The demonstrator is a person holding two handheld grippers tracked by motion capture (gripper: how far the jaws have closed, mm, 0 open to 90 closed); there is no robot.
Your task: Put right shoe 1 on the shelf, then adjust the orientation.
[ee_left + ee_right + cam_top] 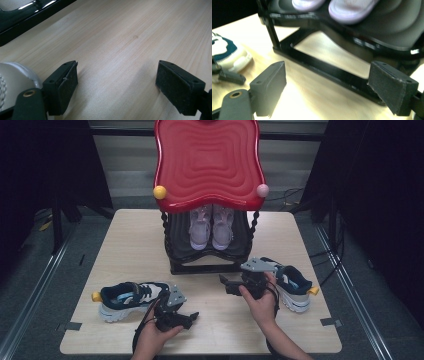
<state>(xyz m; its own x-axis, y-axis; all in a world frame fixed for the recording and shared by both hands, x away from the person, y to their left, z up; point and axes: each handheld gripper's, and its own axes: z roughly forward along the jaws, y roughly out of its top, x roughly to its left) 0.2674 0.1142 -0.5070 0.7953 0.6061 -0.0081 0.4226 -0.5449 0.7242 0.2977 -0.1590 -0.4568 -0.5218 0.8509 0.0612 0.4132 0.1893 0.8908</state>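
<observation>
A navy and white sneaker (125, 297) lies on its sole at the table's front left, its pale toe (12, 77) just left of my left gripper (191, 316). That gripper (117, 70) is open over bare wood, holding nothing. A matching sneaker (295, 287) sits at the front right, behind the hand with my right gripper (225, 285). My right gripper (327, 72) is open and empty, facing the black rack base (324, 67). A lilac pair of shoes (211, 227) stands on the rack's lower shelf.
The shoe rack (207, 165) has a wavy red top with a yellow ball (159, 192) and a pink ball (262, 190), and stands mid-table at the back. Its base frame (25, 17) runs close ahead of both grippers. The table's wooden edge (200, 351) is near the person's forearms.
</observation>
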